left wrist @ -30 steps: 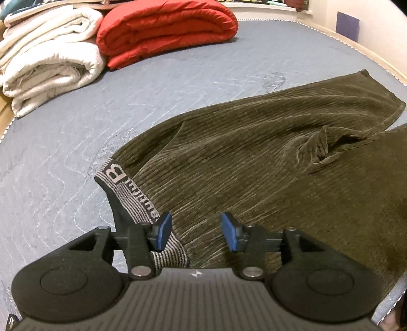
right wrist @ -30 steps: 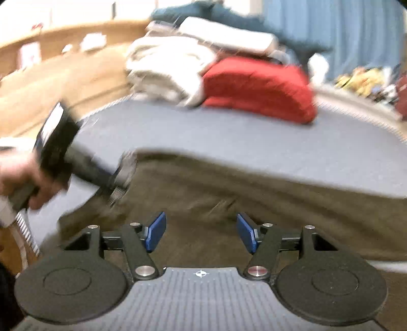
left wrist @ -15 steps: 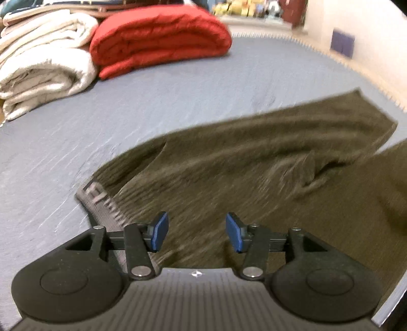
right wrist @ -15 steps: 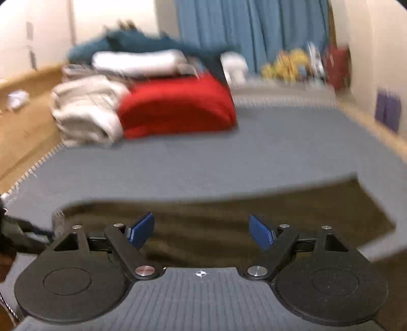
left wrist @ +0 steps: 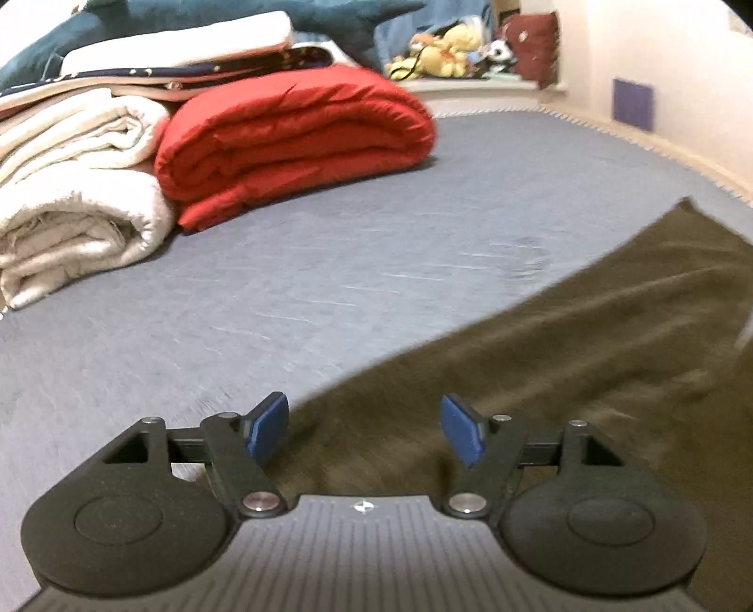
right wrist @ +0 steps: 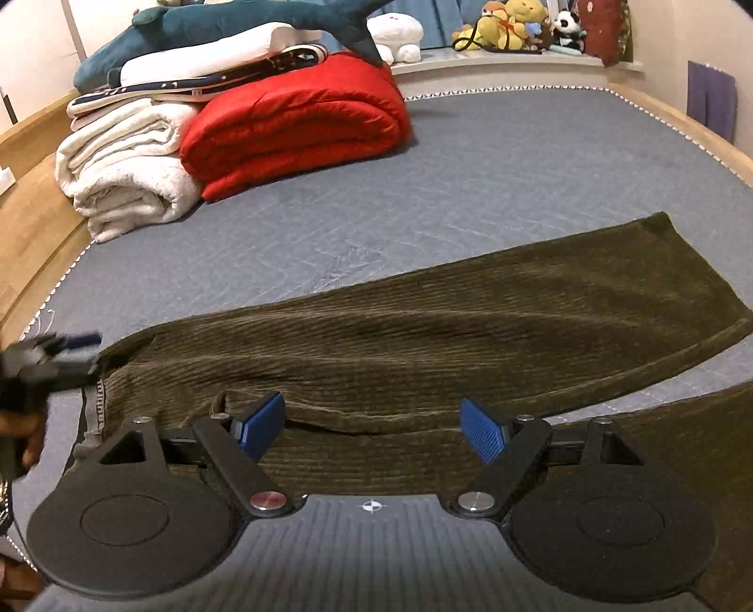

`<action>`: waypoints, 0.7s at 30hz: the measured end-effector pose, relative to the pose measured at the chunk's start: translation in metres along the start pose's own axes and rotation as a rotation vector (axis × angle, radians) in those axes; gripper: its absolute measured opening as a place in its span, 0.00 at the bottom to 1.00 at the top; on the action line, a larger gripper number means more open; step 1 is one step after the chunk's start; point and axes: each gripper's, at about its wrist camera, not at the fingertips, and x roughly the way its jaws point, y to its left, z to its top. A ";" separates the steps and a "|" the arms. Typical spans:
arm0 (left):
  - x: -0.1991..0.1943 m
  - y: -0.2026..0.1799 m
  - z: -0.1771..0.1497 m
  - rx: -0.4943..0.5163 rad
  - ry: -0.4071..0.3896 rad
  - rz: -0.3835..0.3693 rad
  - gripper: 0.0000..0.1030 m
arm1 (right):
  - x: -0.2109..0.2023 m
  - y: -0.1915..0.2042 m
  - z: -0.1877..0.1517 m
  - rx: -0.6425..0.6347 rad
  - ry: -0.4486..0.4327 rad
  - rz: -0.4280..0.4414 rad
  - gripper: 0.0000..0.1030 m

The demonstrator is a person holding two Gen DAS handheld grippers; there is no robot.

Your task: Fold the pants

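Olive corduroy pants (right wrist: 423, 339) lie flat across the grey-blue bed sheet (right wrist: 470, 188), one leg stretching to the right. Their grey waistband (right wrist: 94, 405) shows at the left. My right gripper (right wrist: 372, 429) hovers open over the lengthwise fold of the pants, nothing between its blue pads. My left gripper (left wrist: 366, 430) is over the upper edge of the pants (left wrist: 541, 367); its jaws are opening, with nothing gripped. In the right wrist view the left gripper (right wrist: 66, 350) is a blur by the waistband, held by a hand (right wrist: 19, 423).
A folded red quilt (right wrist: 296, 122) and rolled white blankets (right wrist: 127, 165) sit at the far left of the bed, with a blue plush shark (right wrist: 226, 23) on top. Soft toys (right wrist: 513, 23) line the back ledge. A wooden bed frame (right wrist: 33, 226) runs along the left.
The left gripper has swung off the waistband toward the pants' upper edge, and its jaws have widened. The right gripper's view has rolled level and steadied over the pants, jaws wider.
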 end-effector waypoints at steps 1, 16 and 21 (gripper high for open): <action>0.016 0.005 0.004 0.020 0.010 0.011 0.74 | -0.001 -0.003 0.002 0.004 0.002 0.000 0.81; 0.109 0.039 -0.004 0.104 0.179 -0.152 0.45 | -0.001 -0.033 0.006 -0.055 -0.013 -0.162 0.81; 0.092 0.017 -0.001 0.212 0.175 -0.120 0.15 | -0.003 -0.033 0.005 -0.072 -0.019 -0.181 0.81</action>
